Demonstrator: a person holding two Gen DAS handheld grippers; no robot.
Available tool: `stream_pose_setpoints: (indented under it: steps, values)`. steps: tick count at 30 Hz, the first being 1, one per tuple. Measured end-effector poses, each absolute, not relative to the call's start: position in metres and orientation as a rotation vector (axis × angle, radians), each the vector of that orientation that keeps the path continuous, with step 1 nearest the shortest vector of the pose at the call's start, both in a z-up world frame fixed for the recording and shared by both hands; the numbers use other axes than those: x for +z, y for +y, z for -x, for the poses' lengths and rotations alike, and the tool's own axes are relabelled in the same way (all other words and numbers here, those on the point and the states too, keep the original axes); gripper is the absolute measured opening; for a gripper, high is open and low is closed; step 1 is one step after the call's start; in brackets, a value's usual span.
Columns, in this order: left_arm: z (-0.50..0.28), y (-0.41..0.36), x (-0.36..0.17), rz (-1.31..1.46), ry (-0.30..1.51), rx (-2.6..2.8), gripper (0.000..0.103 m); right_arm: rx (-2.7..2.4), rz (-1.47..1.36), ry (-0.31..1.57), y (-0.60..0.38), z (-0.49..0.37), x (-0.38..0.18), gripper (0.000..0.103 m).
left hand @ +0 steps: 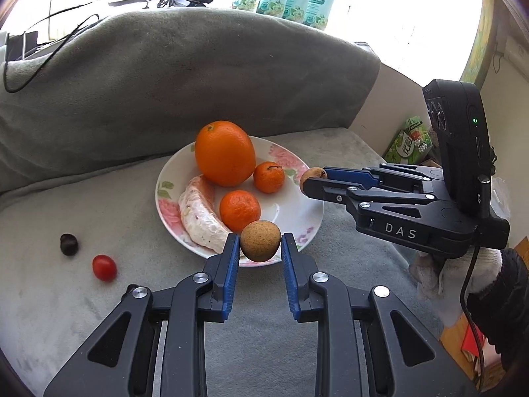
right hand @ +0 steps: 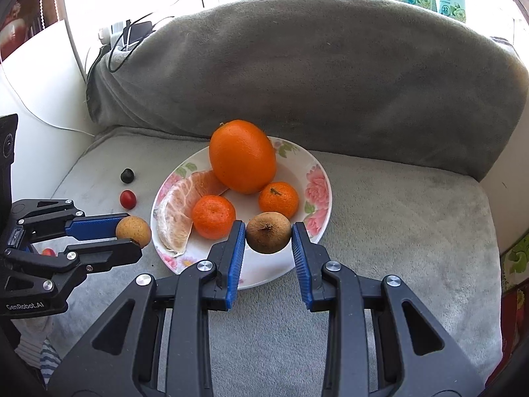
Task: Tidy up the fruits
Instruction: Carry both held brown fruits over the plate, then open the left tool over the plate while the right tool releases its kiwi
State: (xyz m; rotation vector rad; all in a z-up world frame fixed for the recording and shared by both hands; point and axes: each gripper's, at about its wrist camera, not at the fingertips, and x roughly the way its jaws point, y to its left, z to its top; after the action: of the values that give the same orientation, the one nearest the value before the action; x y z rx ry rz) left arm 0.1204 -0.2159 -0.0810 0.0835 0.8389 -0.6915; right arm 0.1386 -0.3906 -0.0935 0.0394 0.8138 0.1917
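Grey cushion (left hand: pixel 99 297) carries a floral plate (left hand: pixel 304 211) with a big orange (left hand: pixel 224 152), two mandarins and a peeled segment; the left claw (left hand: pixel 260 246) clamps a tan longan (left hand: pixel 260 241) at its near rim. From the right, the right claw (right hand: pixel 268 238) pinches a darker longan (right hand: pixel 268 236) over the rim; bare cushion lies rightward.

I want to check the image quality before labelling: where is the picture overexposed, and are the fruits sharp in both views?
Left wrist view: the window strip behind the grey cushion is blown out white; the plate and big orange are sharp. Right wrist view: same glare on top, fruits sharp; fisheye bends the edges in both.
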Motion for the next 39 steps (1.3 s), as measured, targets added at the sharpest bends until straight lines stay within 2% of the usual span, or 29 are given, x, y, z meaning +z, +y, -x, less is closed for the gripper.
stream_pose_setpoints:
  steps: [28,30,32,36,38,39]
  values:
    - [-0.134,-0.241,-0.09,-0.114,0.862,-0.675,0.024,0.212,-0.1,0.84,-0.406,-0.155,-0.104,0.031]
    - [-0.134,-0.241,-0.09,-0.114,0.863,-0.675,0.025,0.208,-0.1,0.837,-0.406,-0.154,-0.103,0.035]
    - [-0.133,-0.241,-0.09,-0.113,0.86,-0.67,0.036,0.204,-0.1,0.829,-0.407,-0.154,-0.102,0.052]
    - [-0.132,-0.24,-0.089,-0.113,0.856,-0.669,0.041,0.196,-0.102,0.822,-0.409,-0.154,-0.1,0.057]
    - [-0.131,-0.24,-0.088,-0.114,0.853,-0.67,0.054,0.189,-0.102,0.818,-0.41,-0.154,-0.099,0.066]
    - [-0.13,-0.24,-0.088,-0.114,0.849,-0.669,0.055,0.185,-0.1,0.815,-0.41,-0.154,-0.099,0.068]
